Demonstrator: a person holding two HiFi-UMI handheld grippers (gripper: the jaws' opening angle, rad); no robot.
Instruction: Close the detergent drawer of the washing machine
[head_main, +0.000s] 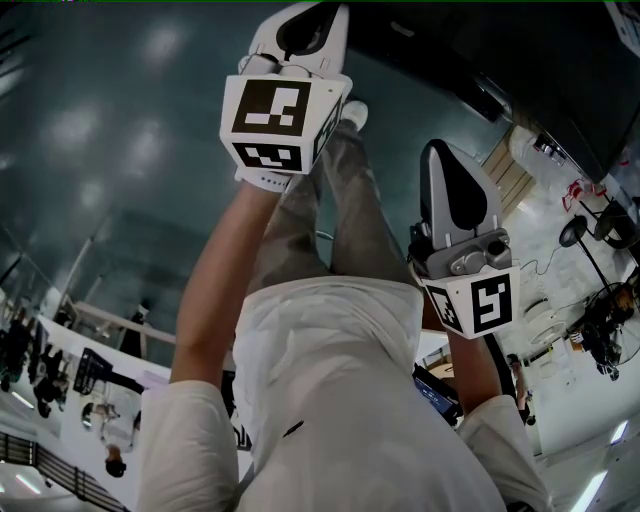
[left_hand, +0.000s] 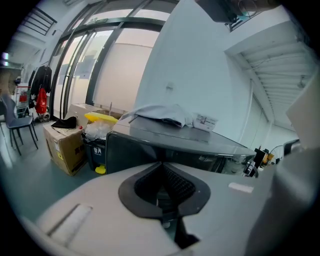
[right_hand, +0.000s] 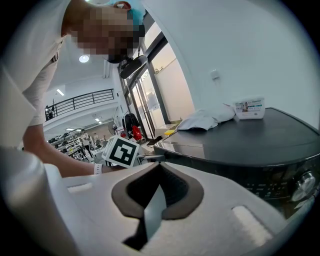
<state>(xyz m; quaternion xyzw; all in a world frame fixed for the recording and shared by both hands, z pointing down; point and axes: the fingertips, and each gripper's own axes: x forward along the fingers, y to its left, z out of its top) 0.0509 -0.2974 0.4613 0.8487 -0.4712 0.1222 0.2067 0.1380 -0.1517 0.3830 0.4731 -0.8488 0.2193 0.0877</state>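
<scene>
With the left gripper (left_hand: 161, 165) and right gripper (right_hand: 159, 166) fingers pressed together, empty, a cloth (right_hand: 202, 121) lies on the dark washing machine (right_hand: 250, 136), while a cardboard box (left_hand: 62, 147) shows only in the left gripper view.

Bright, even indoor light; heavy fisheye on both gripper views.
Daylight through tall windows (left_hand: 85, 60) blows out white in left gripper view; ceiling lamps (right_hand: 83, 58) glow in right gripper view. Soft lamp glare spots on glossy floor (head_main: 90, 130) in head view, sheen on dark washing machine top (right_hand: 250, 137). Black vignette at corners, straight lines bow near edges. Up close, left tongs (left_hand: 161, 167) and right tongs (right_hand: 159, 167) soft, out of focus; background sharper. Shadows weak.
</scene>
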